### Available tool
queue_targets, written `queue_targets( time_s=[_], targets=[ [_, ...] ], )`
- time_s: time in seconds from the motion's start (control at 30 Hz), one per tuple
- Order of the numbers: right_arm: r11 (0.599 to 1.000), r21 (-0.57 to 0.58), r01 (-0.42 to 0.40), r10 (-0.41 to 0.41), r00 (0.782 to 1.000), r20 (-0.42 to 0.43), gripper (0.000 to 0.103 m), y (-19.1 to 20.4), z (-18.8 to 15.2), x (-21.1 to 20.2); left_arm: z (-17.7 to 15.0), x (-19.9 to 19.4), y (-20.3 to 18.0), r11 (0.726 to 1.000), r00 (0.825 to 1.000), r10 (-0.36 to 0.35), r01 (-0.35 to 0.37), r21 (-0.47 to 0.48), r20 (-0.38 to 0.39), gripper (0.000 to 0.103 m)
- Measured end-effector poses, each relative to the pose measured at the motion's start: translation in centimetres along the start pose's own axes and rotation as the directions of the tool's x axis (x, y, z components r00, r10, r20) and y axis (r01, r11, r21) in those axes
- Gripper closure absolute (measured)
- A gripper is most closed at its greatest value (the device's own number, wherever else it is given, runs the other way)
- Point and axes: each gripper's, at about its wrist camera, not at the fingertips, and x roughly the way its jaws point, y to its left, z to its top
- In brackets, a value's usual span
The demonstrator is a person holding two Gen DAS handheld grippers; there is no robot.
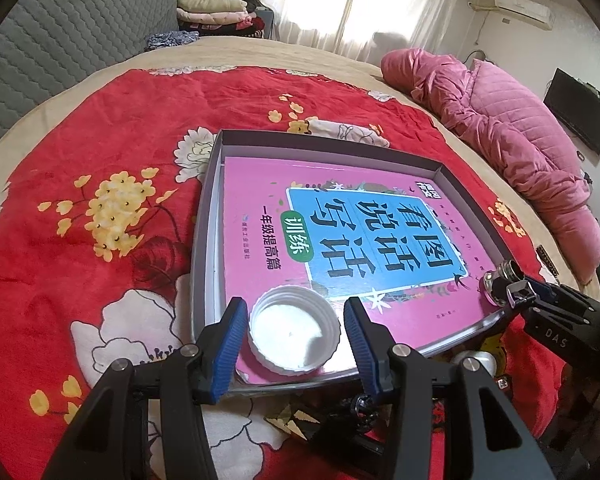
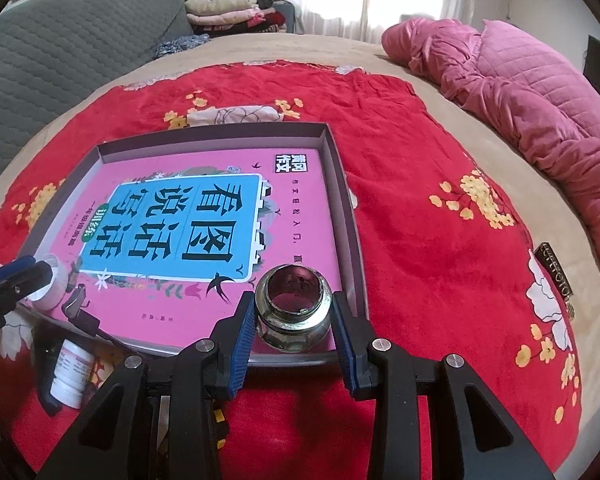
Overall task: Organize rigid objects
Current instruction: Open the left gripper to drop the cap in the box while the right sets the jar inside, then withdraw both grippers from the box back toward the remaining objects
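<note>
Book (image 2: 204, 240) reading "看图说话写话" fills the box (image 2: 350, 216); your right gripper (image 2: 294, 326) squeezes the glass jar (image 2: 294, 312), your left gripper (image 1: 296, 336) gapes around the white cap (image 1: 294, 330).

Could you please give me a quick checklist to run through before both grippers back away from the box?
1. White cap rests flat on the pink book, open side up: ok.
2. Left gripper jaws clear of the cap, gaps both sides: ok.
3. Glass jar upright on the book inside the grey box: ok.
4. Right gripper released from the jar: cannot tell; the pads sit very close.
5. White bottle in the box: not ok; it lies outside on the blanket.
</note>
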Motion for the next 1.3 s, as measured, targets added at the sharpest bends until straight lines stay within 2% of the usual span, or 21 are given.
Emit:
queue_targets(
  time_s=[0.23, 0.6, 0.93, 1.1, 1.3],
  targets=[
    [1.000, 0.001, 0.002, -0.002, 1.000, 0.011, 0.064, 0.1, -0.1, -0.3, 0.1, -0.1, 0.2, 1.000, 1.000, -0.013, 0.013, -0.003, -0.004, 0.053],
    [1.000, -0.001, 0.000, 0.000, 1.000, 0.026, 0.053, 0.3, -0.5, -1.0, -0.2, -0.6, 0.0, 1.000, 1.000, -0.010, 0.009, 0.010, 0.002, 0.053],
    [1.000, -0.002, -0.022, 0.022, 0.997, 0.068, 0.046, 0.3, -1.4, -2.6, -0.5, -2.0, 0.9, 1.000, 1.000, 0.004, -0.003, -0.030, 0.025, 0.053],
    [0.999, 0.019, -0.043, 0.041, 0.994, 0.097, 0.040, -0.2, -1.9, -3.8, -0.9, -2.7, 0.6, 1.000, 0.999, 0.022, -0.021, -0.015, 0.036, 0.053],
    [0.998, 0.036, -0.047, 0.042, 0.992, 0.122, 0.039, -0.9, -2.5, -4.8, -1.2, -3.3, 0.1, 1.000, 0.999, 0.025, -0.024, -0.003, 0.043, 0.053]
  ],
)
